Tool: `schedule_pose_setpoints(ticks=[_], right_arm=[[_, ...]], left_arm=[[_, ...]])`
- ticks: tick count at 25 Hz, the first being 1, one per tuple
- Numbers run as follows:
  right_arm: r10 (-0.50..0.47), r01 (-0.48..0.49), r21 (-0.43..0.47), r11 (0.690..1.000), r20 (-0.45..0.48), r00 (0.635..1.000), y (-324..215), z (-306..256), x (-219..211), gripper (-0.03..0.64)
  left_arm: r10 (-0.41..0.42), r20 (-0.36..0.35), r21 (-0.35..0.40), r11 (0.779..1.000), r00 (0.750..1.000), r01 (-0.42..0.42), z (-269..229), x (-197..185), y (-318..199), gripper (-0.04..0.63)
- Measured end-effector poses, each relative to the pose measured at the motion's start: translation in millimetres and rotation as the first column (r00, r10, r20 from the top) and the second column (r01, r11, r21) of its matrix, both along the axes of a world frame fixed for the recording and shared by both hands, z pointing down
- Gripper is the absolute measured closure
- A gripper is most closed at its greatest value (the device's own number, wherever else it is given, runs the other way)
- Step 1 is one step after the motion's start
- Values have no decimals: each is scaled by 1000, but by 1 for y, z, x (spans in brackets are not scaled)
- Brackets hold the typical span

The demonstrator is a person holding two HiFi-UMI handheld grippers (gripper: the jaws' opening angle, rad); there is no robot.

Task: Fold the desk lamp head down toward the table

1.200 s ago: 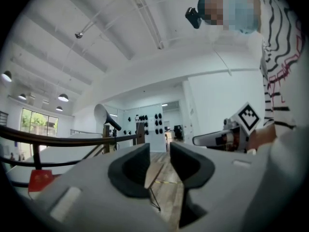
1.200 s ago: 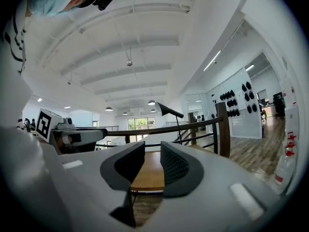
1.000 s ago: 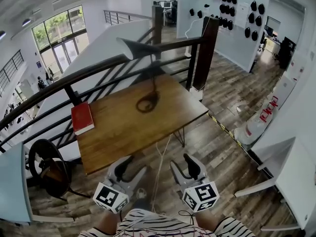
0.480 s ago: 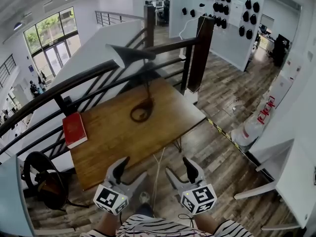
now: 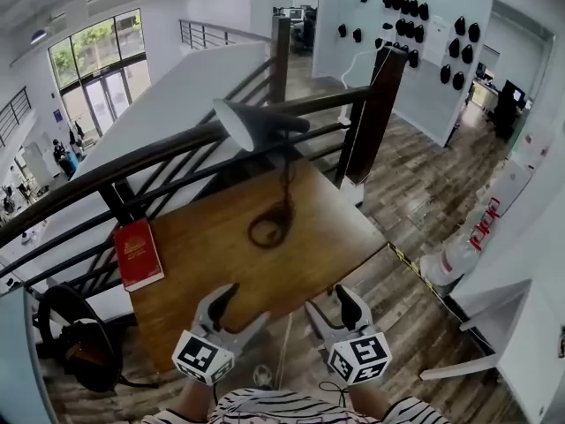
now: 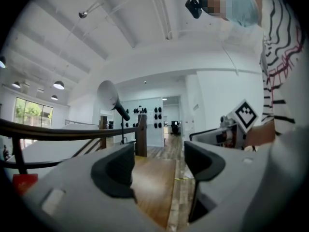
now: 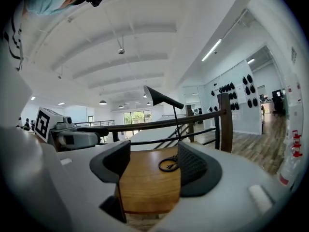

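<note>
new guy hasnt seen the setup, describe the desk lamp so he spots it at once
Start at the wooden table beside the dark railing. Toward its far edge stands the desk lamp: a black ring base, a thin stem, a cone head pointing sideways. Its only neighbour, a red book at the left edge, lies flat.

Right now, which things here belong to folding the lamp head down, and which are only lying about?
For the job: desk lamp, wooden table, left gripper, right gripper (jaws have just been opening, nothing between them).
Lying about: red book, railing.
</note>
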State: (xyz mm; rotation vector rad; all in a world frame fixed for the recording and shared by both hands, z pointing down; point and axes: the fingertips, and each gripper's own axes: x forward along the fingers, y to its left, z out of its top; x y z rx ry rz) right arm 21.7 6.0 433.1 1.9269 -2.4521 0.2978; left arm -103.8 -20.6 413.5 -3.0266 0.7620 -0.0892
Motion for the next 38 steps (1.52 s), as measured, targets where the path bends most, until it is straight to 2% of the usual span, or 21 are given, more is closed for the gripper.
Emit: schedule_pose_setpoints(ticks=[5,12,18,29,34,36,38], right_arm=[[23,-23,-6,1000,-7,1000,-52,-3,-13,324],[31,-32,-13,999,-22,999,-95,8,-15,324],[-5,4,-19,1000,-28,1000,-131,13,3,325],[-187,185,-36,982,-54,981,-216,18,56,328],[-240,238,-33,971,-89,967,-252,20,72,328],[-255,253,-32,967,-110,961,-265,22,73,328],[-271,269,-31,963,-129,954,-280,23,73,328]], left_arm=[[9,-6,5,1000,1000,-9,-5,-18,-51,270],[1,-5,28,1000,1000,-1,0,-25,-100,265],[-8,27,80,997,1000,6,-11,-6,-124,262],[-147,47,174,975,988,137,-45,56,-183,256],[-189,100,277,948,977,155,-66,69,-210,239],[-210,126,351,924,970,155,-83,67,-220,232],[-236,173,434,890,956,141,-100,65,-232,220]])
